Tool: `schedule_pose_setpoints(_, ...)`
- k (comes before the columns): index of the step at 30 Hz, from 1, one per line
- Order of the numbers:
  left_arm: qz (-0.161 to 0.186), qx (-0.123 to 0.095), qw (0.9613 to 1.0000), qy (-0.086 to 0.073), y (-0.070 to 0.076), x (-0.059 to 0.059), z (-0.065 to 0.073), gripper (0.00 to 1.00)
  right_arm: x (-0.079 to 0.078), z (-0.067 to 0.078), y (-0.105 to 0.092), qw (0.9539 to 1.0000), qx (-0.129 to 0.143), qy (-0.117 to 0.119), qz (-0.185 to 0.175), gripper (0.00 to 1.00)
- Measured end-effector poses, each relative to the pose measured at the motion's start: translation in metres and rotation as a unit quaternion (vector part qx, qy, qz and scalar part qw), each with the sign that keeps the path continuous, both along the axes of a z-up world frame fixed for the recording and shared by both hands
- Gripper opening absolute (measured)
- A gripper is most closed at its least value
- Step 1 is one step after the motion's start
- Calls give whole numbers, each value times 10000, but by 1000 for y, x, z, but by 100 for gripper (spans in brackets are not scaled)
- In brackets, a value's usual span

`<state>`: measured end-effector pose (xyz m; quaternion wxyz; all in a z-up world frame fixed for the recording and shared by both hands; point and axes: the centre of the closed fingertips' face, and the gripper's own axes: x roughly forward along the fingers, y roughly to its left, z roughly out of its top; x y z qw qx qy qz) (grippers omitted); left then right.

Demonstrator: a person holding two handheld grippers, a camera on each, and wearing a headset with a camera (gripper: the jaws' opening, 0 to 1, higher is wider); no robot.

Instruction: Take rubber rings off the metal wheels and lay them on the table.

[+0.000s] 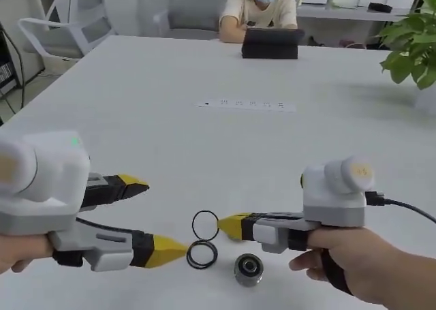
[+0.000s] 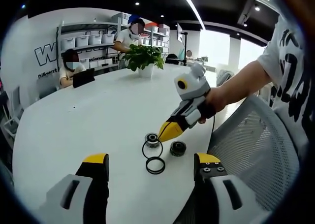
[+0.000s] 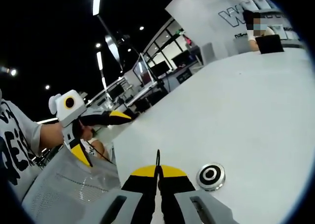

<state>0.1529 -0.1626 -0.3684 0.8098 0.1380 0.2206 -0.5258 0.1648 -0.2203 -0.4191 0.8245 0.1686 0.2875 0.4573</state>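
Holding a ring (image 1: 193,223) clamped in my right hand-held gripper (image 1: 221,224) low over the table (image 1: 272,153), I should set it flat beside the laid ring (image 1: 189,255), then release; left hand-held gripper (image 1: 158,218) gapes idle.

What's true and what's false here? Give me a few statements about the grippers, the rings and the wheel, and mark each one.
1. The right gripper is shut on a thin rubber ring. True.
2. The left gripper is shut too. False: its jaws stand open and hold nothing.
3. A second ring, thicker, lies flat on the table. True.
4. The metal wheel sits on top of the second ring. False: it sits on the table beside that ring, apart from it.
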Motion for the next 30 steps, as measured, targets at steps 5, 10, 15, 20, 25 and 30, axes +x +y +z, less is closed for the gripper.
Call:
schedule_pose_setpoints(5,-10,26,10000,-29,2,-1,1,69,-2,-3,4,10000,-18,46,79,0)
schedule_pose_setpoints(10,-2,34,10000,-14,4,-4,1,70,-5,-7,7,9998,-27,134,155,0)
schedule_pose_setpoints(15,-12,48,10000,1,5,-7,0,71,-8,-11,9,9995,-59,202,227,0)
schedule_pose_setpoints(20,-5,51,10000,15,6,-9,0,71,-12,-20,10,9989,-137,342,287,0)
schedule_pose_setpoints(25,6,54,10000,21,8,-11,0,71,-16,-25,12,9982,-212,435,360,0)
schedule_pose_setpoints(30,18,75,10000,21,9,-11,0,71,-15,-28,11,9979,-282,463,349,0)
